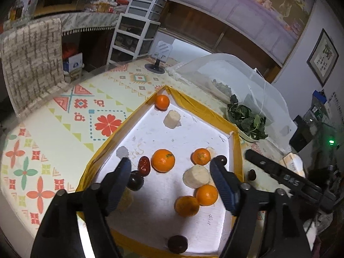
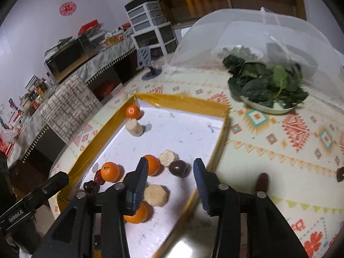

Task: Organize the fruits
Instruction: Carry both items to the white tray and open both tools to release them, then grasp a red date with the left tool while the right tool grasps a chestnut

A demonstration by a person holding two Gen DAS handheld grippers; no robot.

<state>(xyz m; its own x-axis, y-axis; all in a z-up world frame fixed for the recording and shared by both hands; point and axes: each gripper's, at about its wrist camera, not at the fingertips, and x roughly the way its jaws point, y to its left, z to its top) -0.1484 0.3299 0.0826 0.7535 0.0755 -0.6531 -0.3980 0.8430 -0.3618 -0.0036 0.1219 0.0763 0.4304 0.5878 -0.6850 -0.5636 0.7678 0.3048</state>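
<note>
While both claws hang over the table, I see the patterned tablecloth carrying everything. Biggest item on it: white mesh food cover at the far side, with a plate of dark greens just beside it. Next, the white tray with yellow taped rim, holding the fruit.

Left gripper: jaws wide apart, nothing between them, above the near half of the tray. Right gripper: jaws also apart, empty, over the tray's right edge.

In the tray, left view: pale peeled chunk touching an orange, which touches a second orange. Largest orange mid-tray, red date just beside it. Another orange near the right wall; a lone orange in the far corner with a second pale chunk near it. Dark round fruit at the near rim.

Outside the tray, one dark fruit on the cloth, just past the right wall.
</note>
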